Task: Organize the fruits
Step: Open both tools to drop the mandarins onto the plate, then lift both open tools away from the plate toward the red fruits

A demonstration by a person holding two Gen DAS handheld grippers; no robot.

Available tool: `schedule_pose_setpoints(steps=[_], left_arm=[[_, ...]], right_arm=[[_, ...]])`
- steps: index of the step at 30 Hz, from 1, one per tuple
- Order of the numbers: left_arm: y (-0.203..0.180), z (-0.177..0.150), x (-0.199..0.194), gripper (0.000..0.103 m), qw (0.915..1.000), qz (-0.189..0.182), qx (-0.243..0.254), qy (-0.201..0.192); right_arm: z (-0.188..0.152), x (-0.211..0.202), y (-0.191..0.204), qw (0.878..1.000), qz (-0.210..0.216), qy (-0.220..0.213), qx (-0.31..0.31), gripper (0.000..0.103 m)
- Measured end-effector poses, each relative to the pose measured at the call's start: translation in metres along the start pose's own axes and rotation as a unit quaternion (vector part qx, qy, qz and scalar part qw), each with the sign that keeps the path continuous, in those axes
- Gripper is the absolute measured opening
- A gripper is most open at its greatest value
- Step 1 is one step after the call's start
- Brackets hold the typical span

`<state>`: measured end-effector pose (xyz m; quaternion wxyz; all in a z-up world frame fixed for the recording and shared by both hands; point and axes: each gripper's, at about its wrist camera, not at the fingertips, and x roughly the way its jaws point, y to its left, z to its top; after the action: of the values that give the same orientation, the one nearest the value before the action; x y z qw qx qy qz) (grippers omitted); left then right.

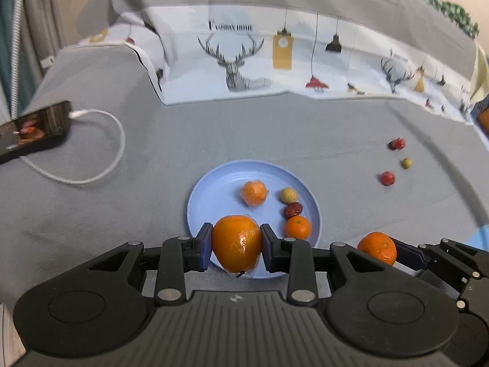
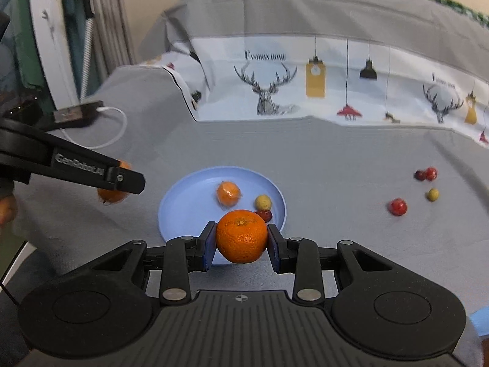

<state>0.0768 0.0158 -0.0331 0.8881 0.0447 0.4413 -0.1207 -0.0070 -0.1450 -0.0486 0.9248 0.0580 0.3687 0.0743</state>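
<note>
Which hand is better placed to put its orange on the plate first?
Probably the left: its tongs hold an orange at the blue plate's near rim, beside free space.
</note>
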Motion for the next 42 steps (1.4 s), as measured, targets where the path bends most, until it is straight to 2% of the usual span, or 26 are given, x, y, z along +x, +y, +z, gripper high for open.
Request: schedule_pose_setpoints(steps=[8,14,19,20,21,22,23,24,26,30,33,37,42], left_arm=[[0.000,0.010,0.066,0.036,0.9989,-0.002,0.019,0.042],[0.009,0.013,0.108,0.036,0.9975,0.014,0.024,0.065],[0.015,0.018,0.130,0.036,0.9961,0.030,0.041,0.073],[0.015,0.019,0.133,0.041,0.9956,0.036,0.042,0.076],[0.016,0.020,0.134,0.060,0.9954,0.043,0.041,0.076],[0.017,0.021,0.132,0.070,0.9952,0.051,0.040,0.073],[0.016,0.023,0.127,0.089,0.9955,0.058,0.041,0.063],[0.015,0.024,0.120,0.101,0.9957,0.066,0.047,0.046],[0.012,0.024,0.104,0.102,0.9946,0.077,0.067,0.021],[0.013,0.017,0.075,0.102,0.9943,0.073,0.070,0.035],[0.019,-0.001,0.041,0.103,0.9963,0.065,0.045,0.034],[0.019,-0.032,-0.004,0.103,0.9971,0.064,0.013,0.039],[0.012,-0.052,-0.046,0.103,0.9972,0.071,0.014,0.019]], right_arm=[[-0.001,0.062,0.001,0.999,0.007,0.041,-0.003,0.036],[-0.006,0.095,0.007,0.997,0.011,0.069,-0.014,0.036],[-0.003,0.113,0.011,0.997,0.013,0.074,-0.024,0.036],[-0.003,0.117,0.012,0.997,0.013,0.076,-0.027,0.036],[-0.002,0.121,0.014,0.996,0.013,0.082,-0.030,0.037],[0.000,0.124,0.016,0.995,0.009,0.090,-0.032,0.038],[0.002,0.125,0.017,0.995,0.005,0.095,-0.031,0.049],[0.004,0.123,0.019,0.995,0.004,0.094,-0.031,0.066],[0.007,0.110,0.021,0.996,0.001,0.081,-0.032,0.082],[0.007,0.072,0.020,0.996,0.018,0.077,-0.033,0.091],[0.000,0.034,0.011,0.996,0.029,0.076,-0.022,0.095],[-0.012,-0.009,0.004,0.998,0.017,0.061,-0.012,0.099],[-0.015,-0.049,0.000,1.000,-0.002,0.026,0.012,0.101]])
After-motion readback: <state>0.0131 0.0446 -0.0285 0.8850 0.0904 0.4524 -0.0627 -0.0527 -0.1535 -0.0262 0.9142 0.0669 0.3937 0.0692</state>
